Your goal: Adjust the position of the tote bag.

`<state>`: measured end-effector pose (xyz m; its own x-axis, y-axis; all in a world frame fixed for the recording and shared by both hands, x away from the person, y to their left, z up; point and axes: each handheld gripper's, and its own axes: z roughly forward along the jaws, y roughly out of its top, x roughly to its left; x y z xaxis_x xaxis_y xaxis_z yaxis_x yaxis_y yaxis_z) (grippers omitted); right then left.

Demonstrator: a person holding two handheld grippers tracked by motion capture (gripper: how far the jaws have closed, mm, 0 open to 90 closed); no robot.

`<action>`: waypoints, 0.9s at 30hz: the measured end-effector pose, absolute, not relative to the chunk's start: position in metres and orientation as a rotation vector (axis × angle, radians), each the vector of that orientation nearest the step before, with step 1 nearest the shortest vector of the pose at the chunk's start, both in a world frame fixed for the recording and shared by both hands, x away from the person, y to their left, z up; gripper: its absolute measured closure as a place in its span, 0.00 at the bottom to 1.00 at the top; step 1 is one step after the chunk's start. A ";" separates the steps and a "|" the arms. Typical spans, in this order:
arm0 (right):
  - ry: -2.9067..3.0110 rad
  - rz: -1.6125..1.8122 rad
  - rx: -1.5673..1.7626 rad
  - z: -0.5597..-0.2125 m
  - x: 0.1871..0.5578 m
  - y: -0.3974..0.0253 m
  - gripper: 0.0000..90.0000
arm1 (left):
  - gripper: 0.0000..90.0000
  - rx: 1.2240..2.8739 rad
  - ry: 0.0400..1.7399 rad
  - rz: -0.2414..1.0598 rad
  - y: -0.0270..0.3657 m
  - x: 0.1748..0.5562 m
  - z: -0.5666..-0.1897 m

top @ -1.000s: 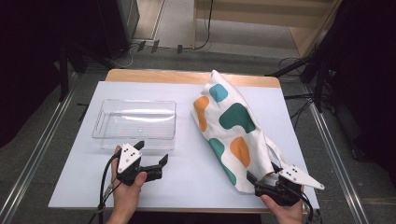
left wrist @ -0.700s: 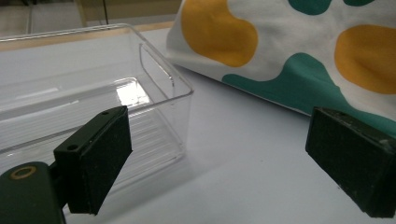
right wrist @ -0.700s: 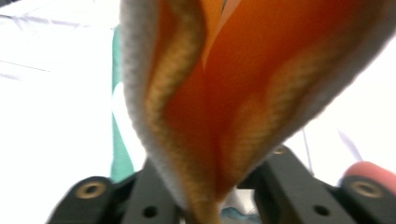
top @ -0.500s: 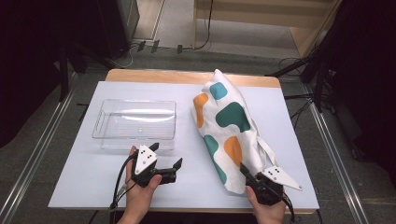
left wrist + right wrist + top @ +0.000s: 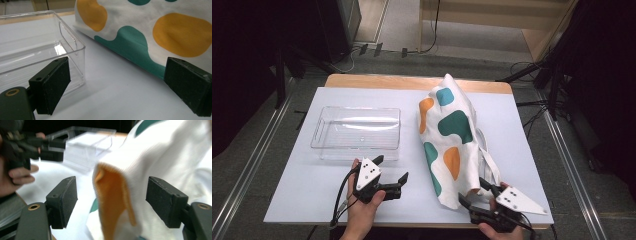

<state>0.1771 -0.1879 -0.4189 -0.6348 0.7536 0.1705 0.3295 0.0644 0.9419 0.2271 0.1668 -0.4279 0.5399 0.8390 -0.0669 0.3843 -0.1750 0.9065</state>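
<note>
My right claw [image 5: 476, 195], jaws spread, straddles the near corner of the spotted cloth bag [image 5: 452, 135], whose long axis runs from lower centre toward the frame's top, while my left claw [image 5: 391, 170], also spread, waits just left of it.

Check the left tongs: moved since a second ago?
Yes. In the high view the left tongs have slid right along the table's near edge, from below the clear tray's left half to below its right corner, closer to the spotted bag.
</note>
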 end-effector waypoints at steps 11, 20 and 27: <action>1.836 1.793 1.112 -0.424 0.173 -0.253 0.71 | 0.08 1.792 1.010 0.556 0.163 0.225 -0.432; 1.913 1.516 1.307 -0.443 0.191 -0.255 0.92 | 0.08 1.812 0.993 0.536 0.155 0.223 -0.436; 2.113 1.424 1.286 -0.464 0.201 -0.208 0.95 | 0.08 1.834 0.953 0.507 0.143 0.217 -0.437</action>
